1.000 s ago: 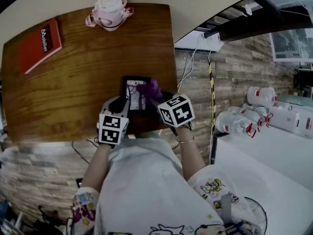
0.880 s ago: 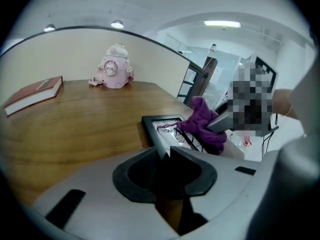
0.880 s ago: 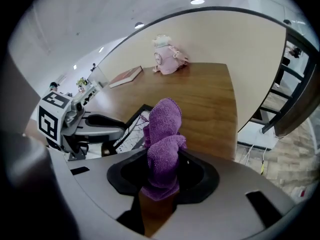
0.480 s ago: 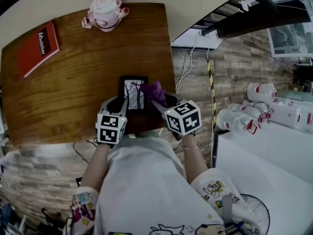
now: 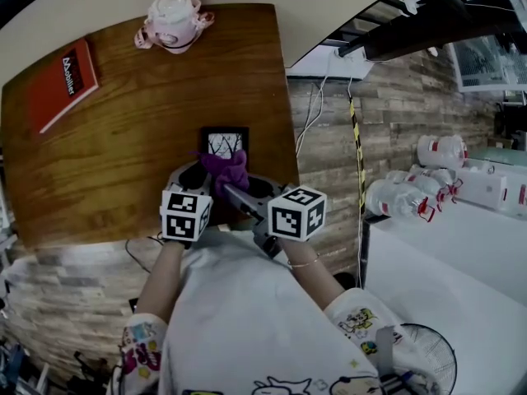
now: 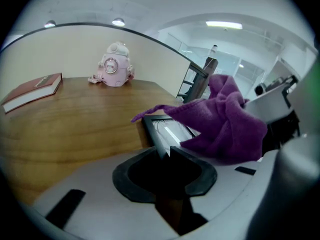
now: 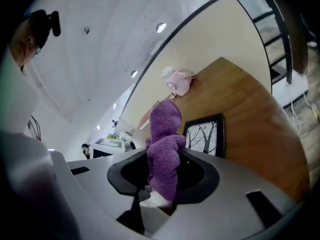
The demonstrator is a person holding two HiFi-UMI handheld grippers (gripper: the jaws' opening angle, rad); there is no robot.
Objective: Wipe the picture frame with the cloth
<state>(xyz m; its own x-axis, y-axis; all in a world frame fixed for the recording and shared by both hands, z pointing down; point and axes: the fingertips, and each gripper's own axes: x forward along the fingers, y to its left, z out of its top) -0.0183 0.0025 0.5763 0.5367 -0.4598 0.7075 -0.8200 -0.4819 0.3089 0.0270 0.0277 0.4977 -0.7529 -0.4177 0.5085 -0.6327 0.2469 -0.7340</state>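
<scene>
Picture frame: the black picture frame (image 5: 225, 141) shows a print of bare branches. It sits on the wooden table (image 5: 123, 163), close to the table's right edge and towards the person's side. Whether it lies flat on the wood cannot be told.

Left gripper: the left gripper (image 6: 165, 153) has its jaws closed on the frame's near edge, which is pinched between the two tips. Its marker cube faces upward in the head view.

Right gripper: the right gripper (image 7: 161, 179) has its jaws clamped on the purple cloth (image 7: 165, 134), which rises from between them in a bunched column.

Cloth, position: in the head view the cloth covers the near part of the frame, between the two grippers. In the left gripper view it drapes over the frame's right portion, with one corner stretched across the glass.

Red book: a closed red book (image 5: 62, 77) lies at the far left corner of the table, well apart from the frame.

Pink figurine: a rounded pink figurine (image 5: 174, 16) stands at the table's far edge, right of the book.

Surroundings: plastic bottles with red caps (image 5: 403, 204) lie on a white surface to the right, beyond the table. The floor beneath has wood-pattern planks.
</scene>
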